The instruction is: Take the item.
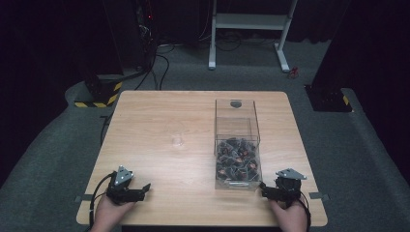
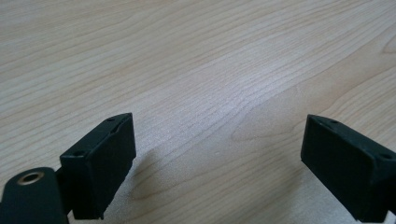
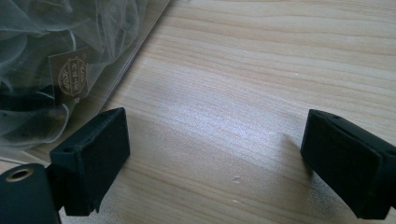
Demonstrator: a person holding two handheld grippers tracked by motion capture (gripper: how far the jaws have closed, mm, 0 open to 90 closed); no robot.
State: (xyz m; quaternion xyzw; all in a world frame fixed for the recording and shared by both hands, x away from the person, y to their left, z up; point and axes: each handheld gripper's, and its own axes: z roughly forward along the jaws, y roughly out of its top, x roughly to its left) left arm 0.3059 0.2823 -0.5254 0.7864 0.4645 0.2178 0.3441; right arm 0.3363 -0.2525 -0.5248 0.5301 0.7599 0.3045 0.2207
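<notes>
table (image 1: 159,125) of pale wood on grey carpet (image 1: 48,159), dark room

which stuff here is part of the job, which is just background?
In the job:
- clear plastic box on the wooden table, near end full of dark mesh sachets
- right gripper, open beside the box
- left gripper, open over bare wood

Background:
- white metal stand
- floor cables

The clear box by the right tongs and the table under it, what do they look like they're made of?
The clear box looks like glossy transparent plastic, perhaps acrylic: the small dark wrapped pieces inside and the wood behind show straight through its walls. The table looks like light wood or a wood-look laminate with a smooth matt finish: long grain lines run across it, and the pictures cannot tell which.
</notes>
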